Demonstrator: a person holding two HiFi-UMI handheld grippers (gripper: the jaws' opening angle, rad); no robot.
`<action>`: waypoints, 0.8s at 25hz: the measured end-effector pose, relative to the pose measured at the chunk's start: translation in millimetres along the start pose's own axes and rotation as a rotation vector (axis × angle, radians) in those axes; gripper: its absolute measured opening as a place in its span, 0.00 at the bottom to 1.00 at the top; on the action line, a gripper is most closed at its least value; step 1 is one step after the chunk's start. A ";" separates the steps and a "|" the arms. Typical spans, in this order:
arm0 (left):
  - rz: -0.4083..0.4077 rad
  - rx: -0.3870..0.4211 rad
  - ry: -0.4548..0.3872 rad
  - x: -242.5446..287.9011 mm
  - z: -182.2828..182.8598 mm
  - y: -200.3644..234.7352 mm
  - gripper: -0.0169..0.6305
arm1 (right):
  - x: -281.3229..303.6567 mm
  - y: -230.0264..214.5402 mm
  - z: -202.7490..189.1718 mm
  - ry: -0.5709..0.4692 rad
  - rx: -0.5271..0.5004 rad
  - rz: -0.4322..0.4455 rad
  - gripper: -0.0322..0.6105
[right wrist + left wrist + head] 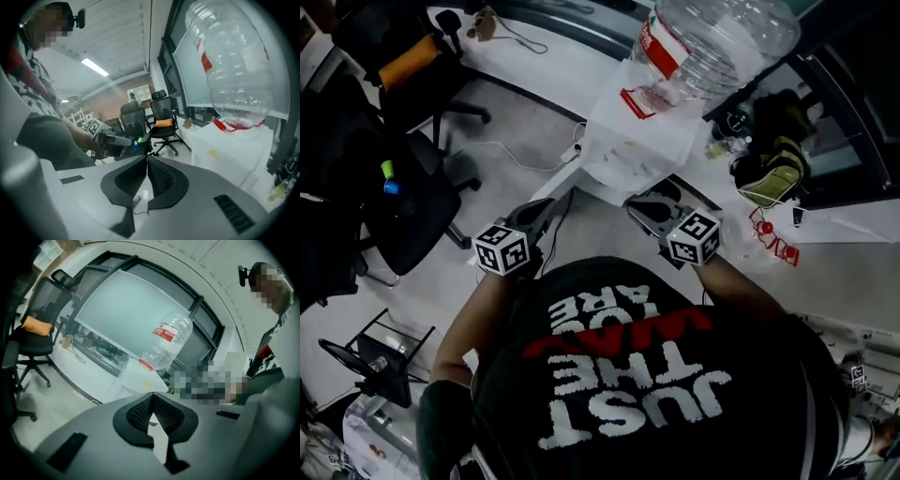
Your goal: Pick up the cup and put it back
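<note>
Cup indiscernible; bottle (722,42) cropped at frame top

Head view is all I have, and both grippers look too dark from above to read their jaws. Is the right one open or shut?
Observer: The right gripper shows in its own view with jaws together and nothing between them.
Operator: And the left?
Observer: The left gripper is shut as well in its view, and empty.
Operator: Any cup ahead of either?
Observer: No cup shows in either gripper view; the left gripper view looks toward the large clear bottle.
</note>
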State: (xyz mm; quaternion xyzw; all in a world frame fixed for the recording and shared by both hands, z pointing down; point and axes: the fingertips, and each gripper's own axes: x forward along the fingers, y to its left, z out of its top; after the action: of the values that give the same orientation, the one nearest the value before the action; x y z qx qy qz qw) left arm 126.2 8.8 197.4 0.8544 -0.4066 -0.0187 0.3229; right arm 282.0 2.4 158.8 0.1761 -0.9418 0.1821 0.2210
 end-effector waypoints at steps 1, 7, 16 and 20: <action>-0.004 -0.011 0.012 3.9 -4.4 3.1 0.04 | 7.3 -6.7 -9.1 0.011 0.011 -0.010 0.11; -0.046 0.022 0.155 14.0 -44.4 53.4 0.04 | 81.6 -41.3 -74.7 0.163 -0.010 -0.121 0.11; -0.038 -0.148 0.227 48.7 -181.7 185.6 0.04 | 228.6 -126.6 -223.1 0.453 -0.099 -0.169 0.11; -0.003 -0.157 0.223 69.3 -245.4 252.2 0.04 | 299.2 -187.5 -306.7 0.541 -0.170 -0.194 0.11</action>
State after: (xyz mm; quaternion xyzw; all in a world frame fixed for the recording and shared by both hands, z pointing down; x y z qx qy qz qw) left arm 72.6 -24.8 550.5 0.8240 -0.3641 0.0444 0.4319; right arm 215.8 -107.2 608.7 0.1911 -0.8395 0.1211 0.4940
